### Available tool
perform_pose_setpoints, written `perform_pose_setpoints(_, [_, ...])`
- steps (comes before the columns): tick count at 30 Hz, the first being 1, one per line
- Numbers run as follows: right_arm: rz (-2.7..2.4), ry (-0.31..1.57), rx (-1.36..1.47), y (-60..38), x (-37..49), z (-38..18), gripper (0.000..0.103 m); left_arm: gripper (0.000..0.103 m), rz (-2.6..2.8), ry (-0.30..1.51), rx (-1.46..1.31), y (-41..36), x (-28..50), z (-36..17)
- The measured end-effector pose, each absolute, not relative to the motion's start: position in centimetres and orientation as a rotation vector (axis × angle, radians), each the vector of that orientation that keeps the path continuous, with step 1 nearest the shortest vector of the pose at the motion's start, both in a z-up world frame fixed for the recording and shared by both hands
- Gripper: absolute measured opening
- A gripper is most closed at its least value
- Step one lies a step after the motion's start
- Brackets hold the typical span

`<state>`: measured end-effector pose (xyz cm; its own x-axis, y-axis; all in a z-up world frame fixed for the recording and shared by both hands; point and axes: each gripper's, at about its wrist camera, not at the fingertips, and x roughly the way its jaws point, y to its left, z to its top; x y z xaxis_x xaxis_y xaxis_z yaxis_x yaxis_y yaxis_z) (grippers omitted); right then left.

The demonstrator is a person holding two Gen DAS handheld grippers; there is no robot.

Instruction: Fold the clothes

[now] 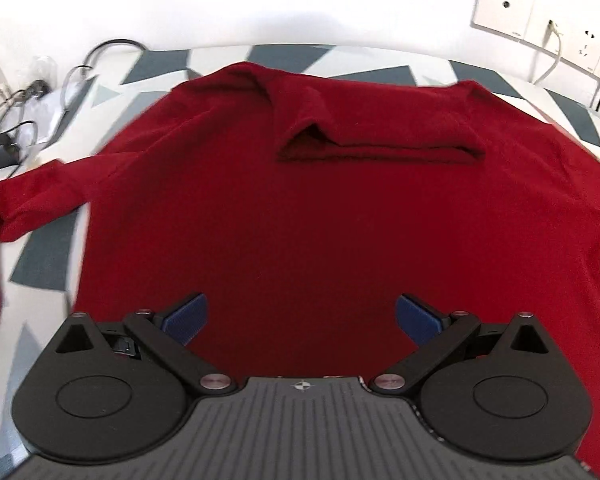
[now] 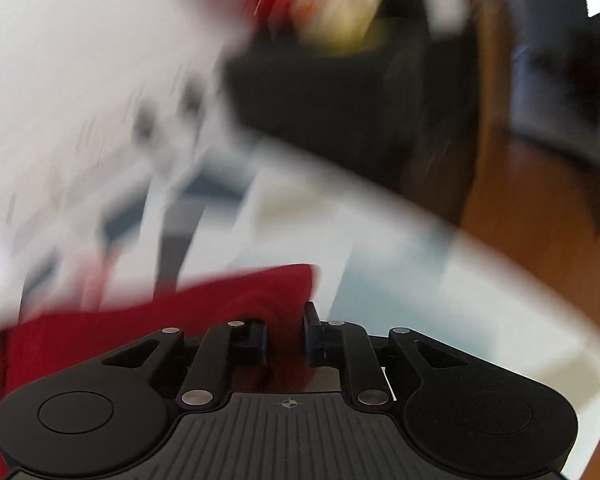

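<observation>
The left gripper [image 1: 302,320] is seen nearest, its black linkage filling the bottom of the left wrist view; its blue pads [image 1: 186,318] are held wide apart with nothing between them. Just beyond and beneath them a red sweater [image 1: 300,208] is spread flat over a table [image 1: 44,256] covered in a white cloth with grey-blue shapes. One sleeve is draped toward the table's left edge, while the other is folded across the chest, its cuff lying near the middle. Further back, cables [image 1: 16,128] are piled at the far left corner, and wall sockets [image 1: 556,36] are seen on the white wall at the upper right.

In the right wrist view, the right gripper [image 2: 286,340] is clamped on a bunched edge of the sweater [image 2: 160,320], red cloth being pinched between the nearly closed pads. Past it the table [image 2: 440,280] is blurred, and a dark object and a wooden floor [image 2: 540,220] are seen beyond its rim.
</observation>
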<state>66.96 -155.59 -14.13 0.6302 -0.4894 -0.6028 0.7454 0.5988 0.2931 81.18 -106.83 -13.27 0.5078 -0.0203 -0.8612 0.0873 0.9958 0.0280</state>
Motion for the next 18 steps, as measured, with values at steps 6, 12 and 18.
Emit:
perform_pose_setpoints(6, [-0.735, 0.516, 0.583, -158.3, 69.6, -13.9, 0.014, 0.103, -0.074, 1.023, 0.084, -108.1, 81.7, -14.5])
perform_pose_setpoints(12, [-0.708, 0.594, 0.642, -156.7, 71.4, -14.7, 0.014, 0.103, -0.075, 0.988, 0.107, -107.3, 81.9, -14.5])
perform_pose_setpoints(18, [-0.567, 0.545, 0.624, -151.7, 76.3, -10.8, 0.015, 0.103, -0.023, 0.999, 0.001, -102.3, 82.9, -14.8])
